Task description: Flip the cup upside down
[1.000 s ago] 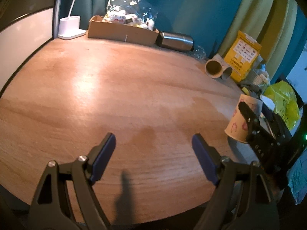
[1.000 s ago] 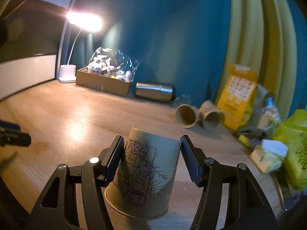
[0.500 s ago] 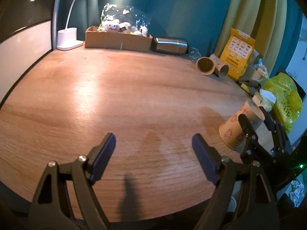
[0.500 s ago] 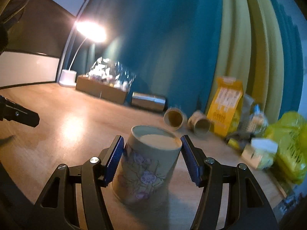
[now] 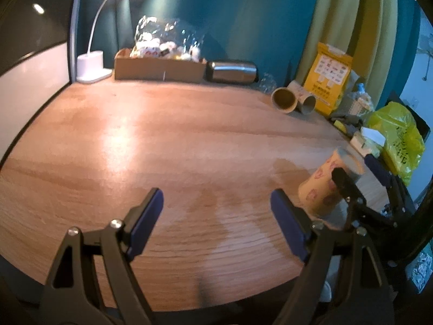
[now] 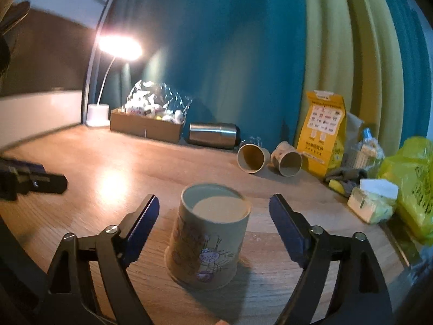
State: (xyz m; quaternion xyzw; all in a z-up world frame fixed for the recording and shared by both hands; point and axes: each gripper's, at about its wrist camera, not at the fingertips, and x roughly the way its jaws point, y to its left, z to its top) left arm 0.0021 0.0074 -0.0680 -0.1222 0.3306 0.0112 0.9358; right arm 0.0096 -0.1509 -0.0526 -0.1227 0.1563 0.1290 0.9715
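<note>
The cup [image 6: 208, 241] stands upside down on the table [image 6: 113, 173], wide rim down and base up, in the lower centre of the right wrist view. It sits between the two blue pads of the right gripper [image 6: 213, 223], whose jaws are spread apart; a clear gap shows on each side of the cup, and neither pad touches it. The cup leans very slightly in the frame, though lens distortion makes true tilt hard to judge. In the left wrist view the same cup [image 5: 324, 187] appears at the right edge of the frame, partly hidden by the black finger of the right gripper [image 5: 360, 178]. The left gripper [image 5: 216, 208] occupies the lower centre of its own view, jaws wide apart, nothing between them, held over bare table well to the left of the cup. Along the top of the frame stand a lit lamp [image 6: 98, 113], a box [image 6: 146, 127] and a steel flask [image 6: 213, 135] on its side. Two more cups [image 6: 270, 157] lie on their sides at centre right, just beside a yellow carton [image 6: 322, 132].
</note>
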